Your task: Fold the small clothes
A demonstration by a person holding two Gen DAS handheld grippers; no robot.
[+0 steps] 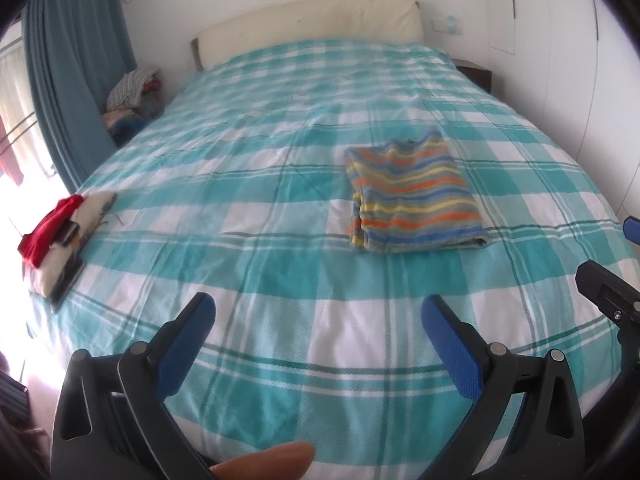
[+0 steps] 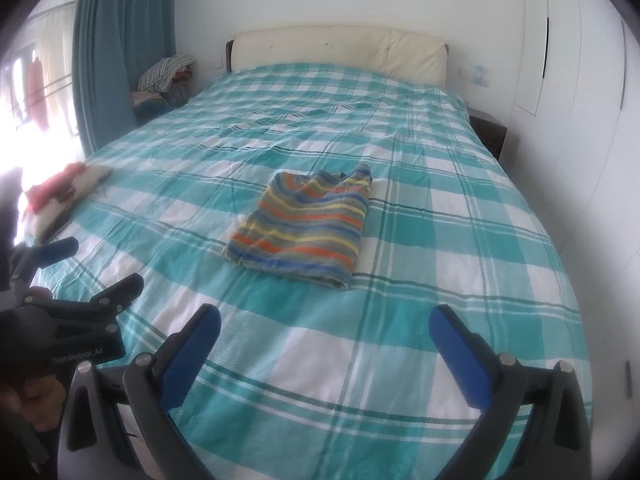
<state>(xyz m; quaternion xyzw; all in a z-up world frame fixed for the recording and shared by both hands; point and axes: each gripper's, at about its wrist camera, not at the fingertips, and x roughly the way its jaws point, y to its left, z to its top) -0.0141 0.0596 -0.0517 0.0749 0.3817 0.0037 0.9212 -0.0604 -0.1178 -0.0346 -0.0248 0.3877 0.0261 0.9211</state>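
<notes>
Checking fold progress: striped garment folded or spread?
Folded: the striped garment lies as a compact layered rectangle on the bed; both grippers open, clear of it.

Striped garment (image 1: pixel 414 194) (image 2: pixel 304 222), folded into a flat rectangle, mid-bed on checked cover.

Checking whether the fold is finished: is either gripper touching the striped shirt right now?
Apart. Left wrist view shows bare bedspread between left gripper and striped shirt; right gripper likewise.

One folded striped garment (image 1: pixel 414 196), one red cloth (image 1: pixel 50 226), two grippers, one bed (image 1: pixel 280 240)
</notes>
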